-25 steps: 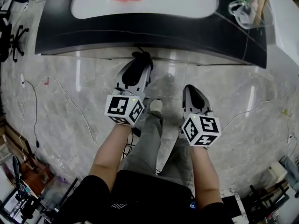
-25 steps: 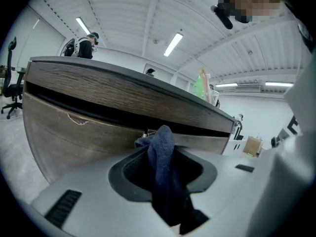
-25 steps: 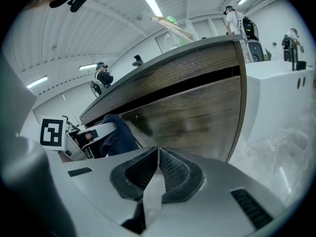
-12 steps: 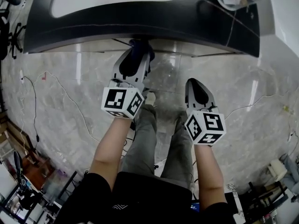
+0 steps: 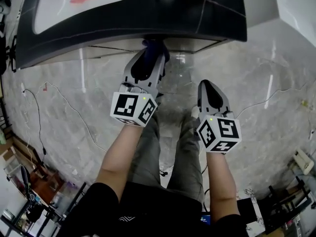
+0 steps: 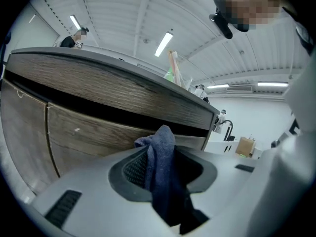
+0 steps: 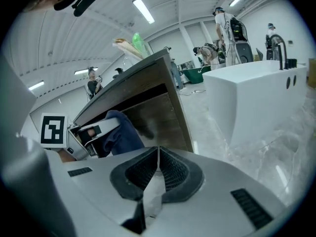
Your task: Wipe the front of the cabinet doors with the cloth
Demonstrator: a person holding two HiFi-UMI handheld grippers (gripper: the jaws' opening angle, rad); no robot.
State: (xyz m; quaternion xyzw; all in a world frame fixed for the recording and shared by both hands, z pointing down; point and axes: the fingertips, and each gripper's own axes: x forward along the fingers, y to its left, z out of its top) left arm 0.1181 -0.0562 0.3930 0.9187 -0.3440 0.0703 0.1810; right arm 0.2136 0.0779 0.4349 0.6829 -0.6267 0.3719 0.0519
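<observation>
Black short-sleeved shirt (image 5: 148, 209), grey trousers (image 5: 150, 154), grey left claw (image 5: 152, 52) and right claw (image 5: 206, 84).

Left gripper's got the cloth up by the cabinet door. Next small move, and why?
Probably ease the left gripper forward until the cloth presses flat on the cabinet door. Its jaws are shut on the cloth, whose bunched tip sits near the door's top, just under the countertop. Firm contact with the door isn't clearly visible, so a wiping stroke now might skim past it.
</observation>
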